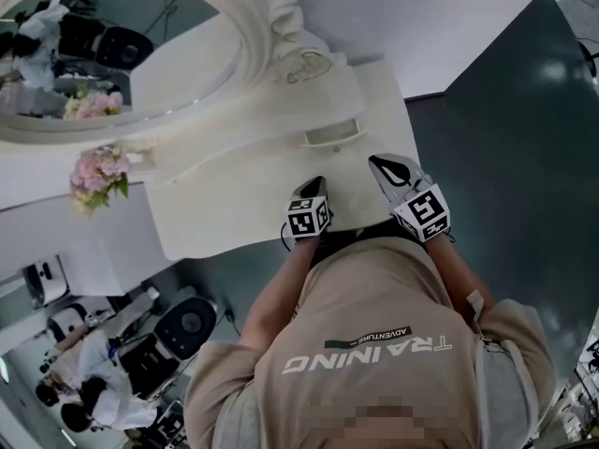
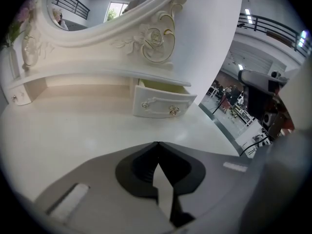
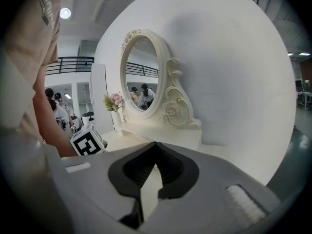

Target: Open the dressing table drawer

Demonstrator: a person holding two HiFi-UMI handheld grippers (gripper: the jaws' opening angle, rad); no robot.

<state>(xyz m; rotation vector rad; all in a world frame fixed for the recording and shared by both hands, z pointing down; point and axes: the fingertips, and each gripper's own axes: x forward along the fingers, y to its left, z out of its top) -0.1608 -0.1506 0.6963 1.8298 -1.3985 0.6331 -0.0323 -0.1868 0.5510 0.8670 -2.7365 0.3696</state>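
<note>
The white dressing table [image 1: 234, 204] carries a small drawer [image 1: 333, 136] under its shelf, right of the oval mirror [image 1: 122, 54]. In the left gripper view the drawer [image 2: 161, 101] stands pulled partly out, its ornate handle [image 2: 160, 105] facing me and the inside showing above its front. My left gripper [image 2: 157, 143] is shut with nothing between its jaws, back from the drawer over the tabletop [image 2: 73, 135]. In the head view, the left gripper [image 1: 316, 183] and the right gripper [image 1: 382, 165] hover side by side near the table's front edge. The right gripper [image 3: 155, 143] is shut and empty.
A vase of pink flowers [image 1: 98, 178] stands at the table's left end. Dark floor [image 1: 524, 138] lies to the right of the table. Chairs and people [image 1: 94, 382] are at the lower left. The white wall [image 3: 234, 72] rises behind the mirror [image 3: 141, 77].
</note>
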